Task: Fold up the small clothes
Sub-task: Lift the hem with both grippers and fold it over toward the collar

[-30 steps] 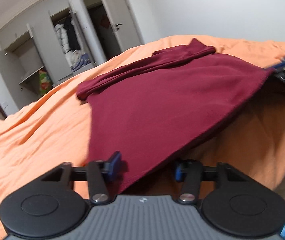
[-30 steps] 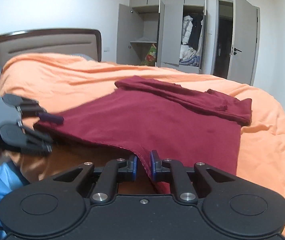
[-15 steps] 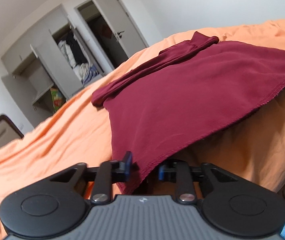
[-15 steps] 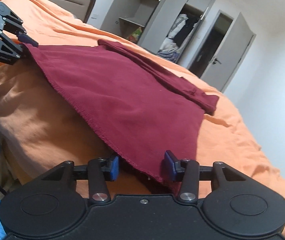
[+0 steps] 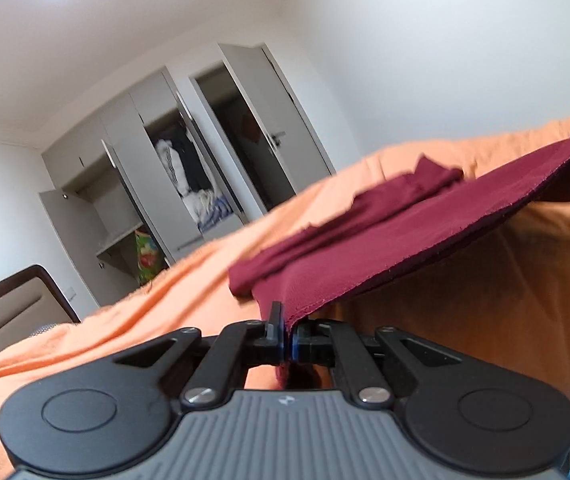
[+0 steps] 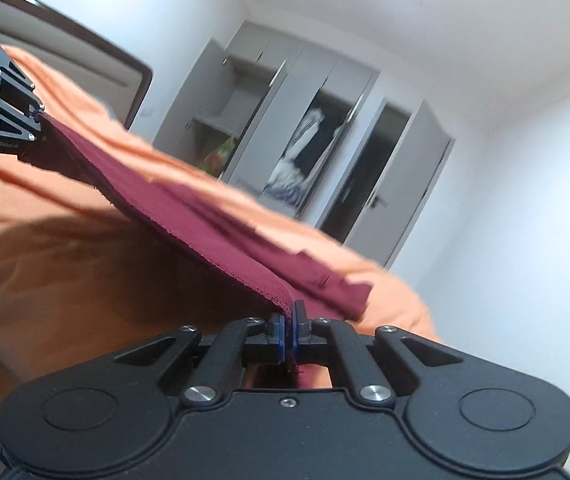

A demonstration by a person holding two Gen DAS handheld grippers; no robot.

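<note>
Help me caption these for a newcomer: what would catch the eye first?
The dark red garment stands out, its near hem stretched taut and lifted off the orange bedspread. Each near corner is pinched: by the left gripper and the right gripper. Behind the bed, a grey wardrobe stands open with clothes inside.

The lifted near edge of the dark red knit garment [image 5: 397, 236] spans tautly between the left gripper [image 5: 287, 338] and the right gripper [image 6: 287, 334], both clamped on its corners, leaving an open shadowed gap beneath it above the orange bedspread [image 5: 505, 300]. Far across the bed, the garment's folded sleeve lies as a low ridge. Beyond it stands a grey wardrobe [image 5: 153, 184] with doors swung open, well apart.
</note>
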